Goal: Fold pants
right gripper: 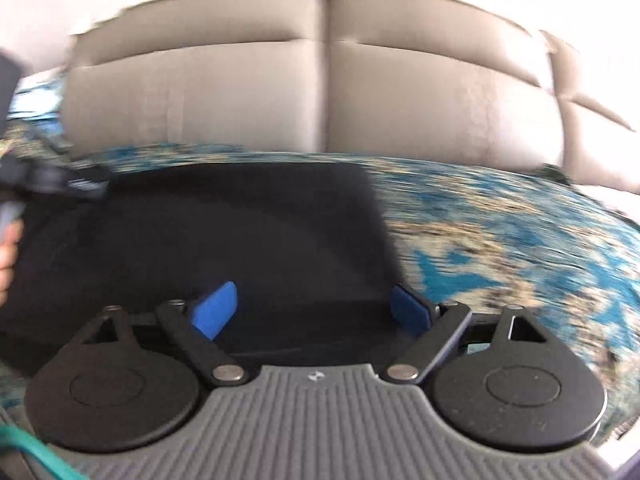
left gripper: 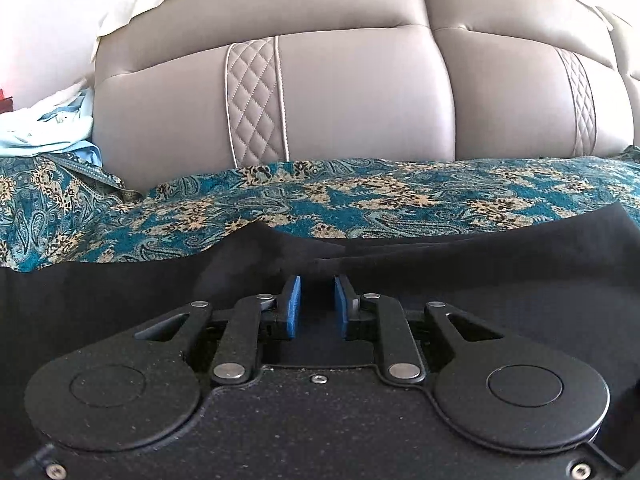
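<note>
Left gripper (left gripper: 317,304) sits low over the black pants (left gripper: 460,264), its blue pads (left gripper: 293,306) drawn close with only a narrow gap between them; dark cloth shows in that gap, but whether a fold is actually pinched there cannot be told. Right gripper (right gripper: 314,310) hangs with its pads (right gripper: 214,310) spread wide and nothing between them, just above the near edge of the same garment, which lies flat as a dark, squared panel on the teal paisley cover (right gripper: 500,248) spread over the bed, in front of the padded beige headboard (left gripper: 360,92). Such a flat spread suits folding, since edges stay reachable from the near side. Heavy blur in the right view suggests quick motion, probably repositioning for a fresh grip. Pale blue clothing (left gripper: 48,132) lies bunched at the far left.
</note>
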Demonstrator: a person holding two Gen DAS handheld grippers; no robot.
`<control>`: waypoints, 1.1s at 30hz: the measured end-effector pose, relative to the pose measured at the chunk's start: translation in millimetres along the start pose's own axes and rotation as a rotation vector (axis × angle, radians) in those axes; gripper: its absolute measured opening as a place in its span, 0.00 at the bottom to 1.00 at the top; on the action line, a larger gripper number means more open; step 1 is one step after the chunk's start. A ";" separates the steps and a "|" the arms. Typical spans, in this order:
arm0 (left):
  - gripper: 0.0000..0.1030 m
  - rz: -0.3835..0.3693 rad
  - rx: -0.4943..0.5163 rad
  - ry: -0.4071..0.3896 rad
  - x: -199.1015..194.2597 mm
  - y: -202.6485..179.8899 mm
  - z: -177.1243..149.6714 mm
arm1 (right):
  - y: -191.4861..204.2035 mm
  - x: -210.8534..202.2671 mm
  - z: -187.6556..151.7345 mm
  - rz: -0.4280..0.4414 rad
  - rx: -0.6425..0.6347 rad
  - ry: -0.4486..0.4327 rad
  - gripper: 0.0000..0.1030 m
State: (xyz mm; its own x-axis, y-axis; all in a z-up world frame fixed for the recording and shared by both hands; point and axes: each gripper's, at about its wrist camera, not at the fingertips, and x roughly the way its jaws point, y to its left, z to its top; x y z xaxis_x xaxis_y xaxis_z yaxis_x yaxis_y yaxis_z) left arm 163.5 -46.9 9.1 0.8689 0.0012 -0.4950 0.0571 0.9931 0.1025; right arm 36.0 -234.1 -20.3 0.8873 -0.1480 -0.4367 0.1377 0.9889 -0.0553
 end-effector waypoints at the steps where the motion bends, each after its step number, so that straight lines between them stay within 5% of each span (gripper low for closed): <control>1: 0.19 0.002 -0.002 -0.002 0.2 -1.0 0.5 | -4.1 1.0 -0.6 -0.044 0.019 0.004 0.92; 8: 0.20 0.014 0.011 -0.019 -0.6 -4.0 -2.5 | -31.7 1.8 9.9 -0.269 0.065 -0.031 0.93; 18: 0.20 0.020 0.019 -0.028 -1.4 -6.0 -4.8 | -15.3 33.1 65.7 -0.018 -0.071 -0.091 0.94; 25: 0.23 0.027 0.015 -0.028 -0.4 -5.1 -4.5 | -4.2 73.9 81.3 0.088 -0.071 0.027 0.94; 29: 0.44 0.045 -0.053 -0.008 3.4 3.6 -3.3 | -10.3 88.3 80.1 0.110 0.011 0.080 0.94; 33: 0.50 -0.014 -0.181 0.013 8.6 26.0 -3.6 | -7.1 95.2 73.8 0.098 -0.007 0.101 0.98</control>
State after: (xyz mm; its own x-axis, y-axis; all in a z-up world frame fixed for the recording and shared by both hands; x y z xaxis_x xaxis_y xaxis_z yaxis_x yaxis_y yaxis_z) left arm 170.6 -20.7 4.4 0.8619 -0.0126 -0.5069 -0.0215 0.9979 -0.0613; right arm 152.0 -256.1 4.8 0.8478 -0.0489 -0.5281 0.0491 0.9987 -0.0138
